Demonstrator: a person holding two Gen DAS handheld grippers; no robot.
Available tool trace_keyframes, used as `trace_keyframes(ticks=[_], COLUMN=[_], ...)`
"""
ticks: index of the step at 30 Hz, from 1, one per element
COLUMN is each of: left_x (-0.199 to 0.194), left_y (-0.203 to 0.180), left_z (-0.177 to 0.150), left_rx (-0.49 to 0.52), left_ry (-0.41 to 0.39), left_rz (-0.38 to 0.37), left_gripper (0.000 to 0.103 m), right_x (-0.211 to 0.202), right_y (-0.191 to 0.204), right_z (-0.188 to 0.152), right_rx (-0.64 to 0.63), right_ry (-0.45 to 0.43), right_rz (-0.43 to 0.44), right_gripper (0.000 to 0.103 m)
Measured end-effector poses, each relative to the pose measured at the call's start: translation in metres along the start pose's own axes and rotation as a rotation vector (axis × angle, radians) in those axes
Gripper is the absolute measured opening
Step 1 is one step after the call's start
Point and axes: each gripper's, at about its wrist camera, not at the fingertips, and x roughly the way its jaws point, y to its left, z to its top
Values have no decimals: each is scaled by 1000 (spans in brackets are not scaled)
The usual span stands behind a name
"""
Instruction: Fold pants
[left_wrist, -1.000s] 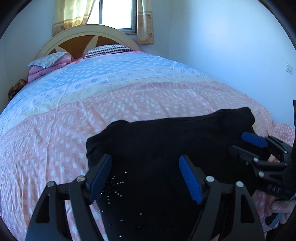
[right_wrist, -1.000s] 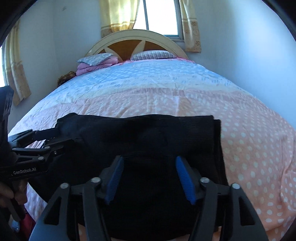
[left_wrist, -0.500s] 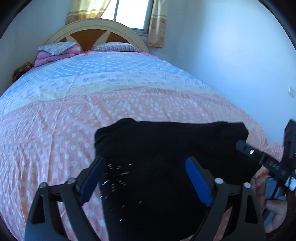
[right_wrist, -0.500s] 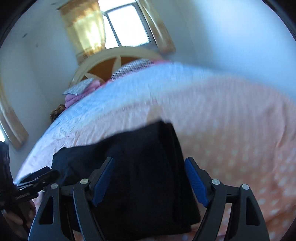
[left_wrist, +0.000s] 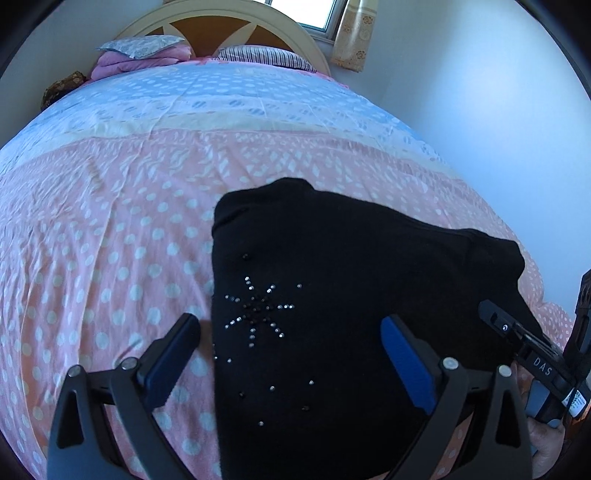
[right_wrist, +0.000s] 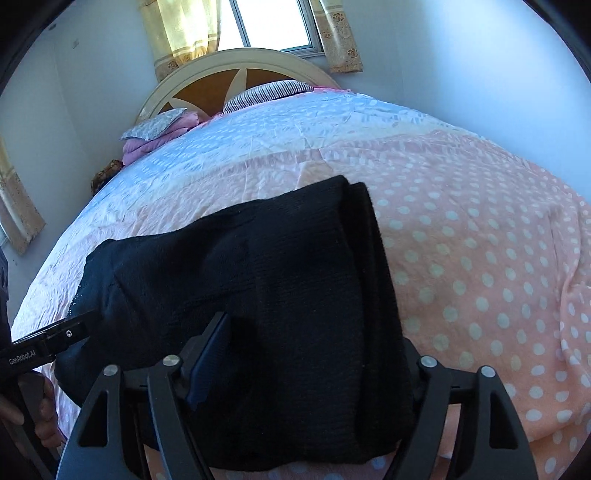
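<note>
The black pants (left_wrist: 351, 295) lie folded on the pink dotted bedspread (left_wrist: 110, 240), with a star of small rhinestones on the left part. My left gripper (left_wrist: 291, 354) is open above the pants' near left edge, left finger over the bedspread, right finger over the cloth. In the right wrist view the pants (right_wrist: 277, 295) show a doubled folded edge on the right. My right gripper (right_wrist: 306, 365) is open and straddles that near right end; its right finger is hidden behind the cloth. Each gripper shows at the edge of the other's view.
The bed runs back to a round wooden headboard (right_wrist: 236, 77) with a striped pillow (right_wrist: 269, 92) and a folded pink blanket (left_wrist: 140, 59). A window with yellow curtains (right_wrist: 177, 33) is behind. A white wall lies right of the bed.
The left gripper has shifted left, so its left finger is now off the pants. The right gripper has swung back level and down over the pants' right end. Both stay open.
</note>
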Motion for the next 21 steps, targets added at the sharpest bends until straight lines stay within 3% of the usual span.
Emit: trace_keyframes(ticks=[2,6,15,17,19,21], left_x=[1,2,-3,-4,-6,-8], left_y=[-2,-2,-5,-7,-11,-14], left_z=[0,1,1,1,2,4], left_rx=[5,5,32,37,52,74], left_ry=[-4,-2,-21,-25,-22,-31], left_rz=[17,23,-37,-73,-102,-90], left_gripper=[101,100,63,35,26,24], right_x=[-2,-2,-4,-5,-7,-13], right_y=[1,2,-10,-7,-2,1], right_z=[-1,-2,-5,-6,-6,-4], right_rx=[-6,-4,45,32,20,8], right_ry=[-1,-3,-8,-12,-15,-20], right_rz=[14,21,48,37,28,21], right_gripper=[54,51,50,50,46,33])
